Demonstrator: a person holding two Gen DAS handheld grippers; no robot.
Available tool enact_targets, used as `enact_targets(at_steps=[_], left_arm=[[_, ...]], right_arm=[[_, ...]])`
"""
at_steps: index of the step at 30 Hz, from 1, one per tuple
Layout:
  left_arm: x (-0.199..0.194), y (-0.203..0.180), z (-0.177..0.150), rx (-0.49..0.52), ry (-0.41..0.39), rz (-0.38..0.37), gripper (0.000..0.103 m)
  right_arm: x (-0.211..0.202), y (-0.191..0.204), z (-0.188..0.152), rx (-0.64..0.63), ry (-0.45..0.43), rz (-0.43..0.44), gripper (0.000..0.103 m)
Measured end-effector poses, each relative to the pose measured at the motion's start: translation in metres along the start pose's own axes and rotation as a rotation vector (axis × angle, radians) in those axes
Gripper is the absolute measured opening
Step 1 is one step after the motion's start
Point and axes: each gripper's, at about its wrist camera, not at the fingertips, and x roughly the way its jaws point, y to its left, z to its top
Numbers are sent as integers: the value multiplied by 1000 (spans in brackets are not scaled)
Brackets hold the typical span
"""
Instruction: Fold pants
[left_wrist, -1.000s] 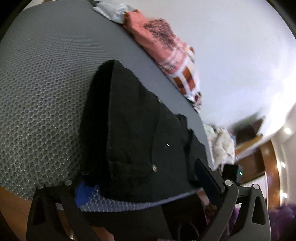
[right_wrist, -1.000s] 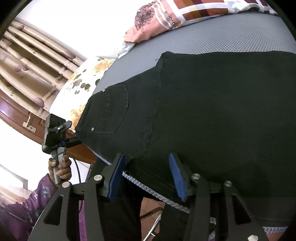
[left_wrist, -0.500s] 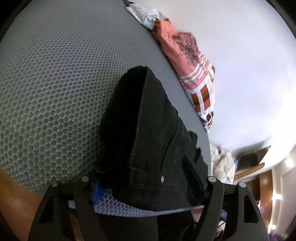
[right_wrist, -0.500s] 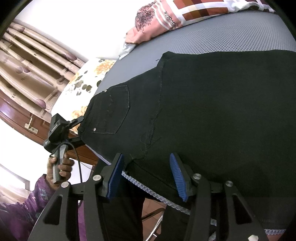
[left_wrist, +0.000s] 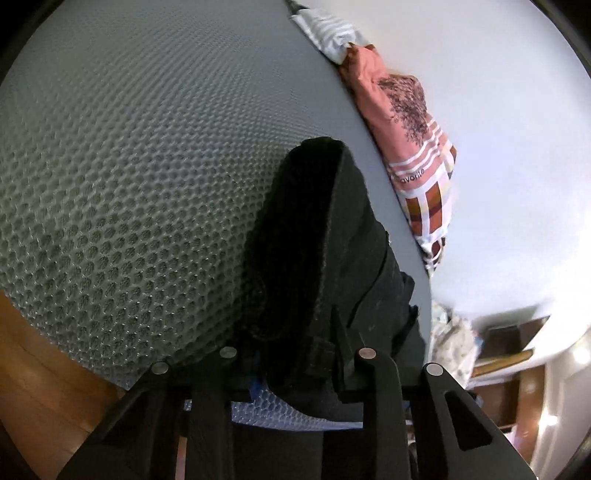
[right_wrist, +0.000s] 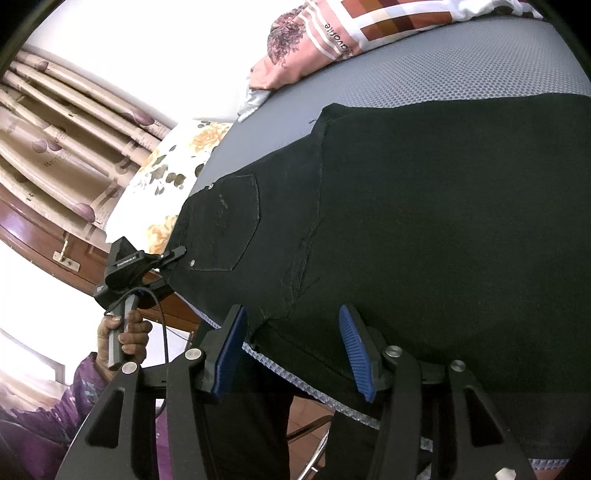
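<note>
Black pants (right_wrist: 424, 206) lie folded lengthwise on the grey mesh mattress (left_wrist: 140, 177), back pocket up, near its front edge. In the left wrist view the pants (left_wrist: 332, 266) run away from me. My left gripper (left_wrist: 295, 354) has closed on the waistband end at the mattress edge; it also shows in the right wrist view (right_wrist: 173, 258) at the pants' left end. My right gripper (right_wrist: 291, 343) is open, its blue pads on either side of the pants' front edge near the crotch seam, not clamping.
A pink and checked pillow (left_wrist: 417, 147) and a striped cloth (left_wrist: 325, 33) lie along the far mattress edge by the white wall. A floral pillow (right_wrist: 166, 173), curtains and a wooden bed frame (right_wrist: 48, 240) are at the left. Wooden floor shows below the mattress edge.
My left gripper moved in onto the waistband end and narrowed from wide open to closed on it. The right gripper stayed open and nearly still.
</note>
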Motion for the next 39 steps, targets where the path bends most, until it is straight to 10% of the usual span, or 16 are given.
enact_targets(at_steps=[12, 21, 28, 39], left_arm=[[-23, -88, -11, 193, -77, -8, 26], [-5, -221, -55, 465, -56, -83, 26], [97, -316, -110, 598, 133, -227, 26], [260, -332, -184, 719, 506, -227, 36]], right_arm=[[-2, -4, 3, 19, 4, 25, 49], [-25, -28, 13, 113, -14, 92, 52], [-96, -85, 11, 291, -150, 204, 63], [-161, -153, -18, 443, -265, 209, 70]])
